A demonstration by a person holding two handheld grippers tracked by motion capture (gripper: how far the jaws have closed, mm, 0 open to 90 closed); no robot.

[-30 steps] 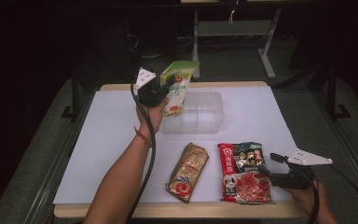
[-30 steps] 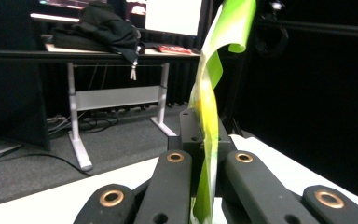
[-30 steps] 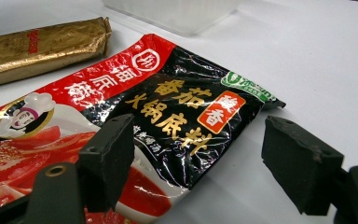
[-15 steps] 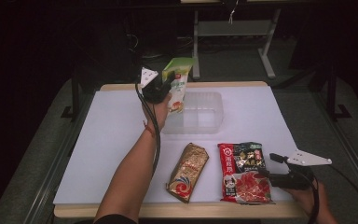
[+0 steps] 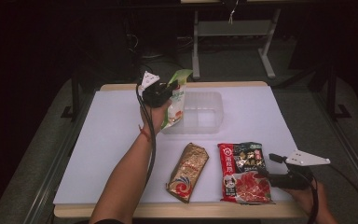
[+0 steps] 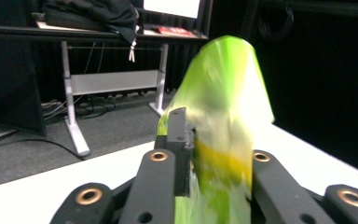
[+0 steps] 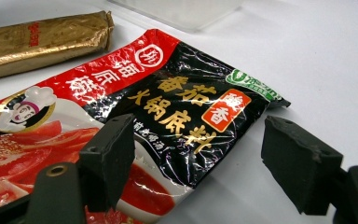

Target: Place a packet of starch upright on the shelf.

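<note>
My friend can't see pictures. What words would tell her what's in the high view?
A person's left gripper holds a green-topped pouch upright at the near left corner of a clear plastic tub on a white table. Nearer lie a gold packet and a red-and-black sauce packet, with the right gripper open beside it.

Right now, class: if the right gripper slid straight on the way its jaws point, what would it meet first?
The right gripper stands open at the red and black sauce packet; that comes first. Beyond lies the clear plastic container, though depth is hard to judge.
</note>
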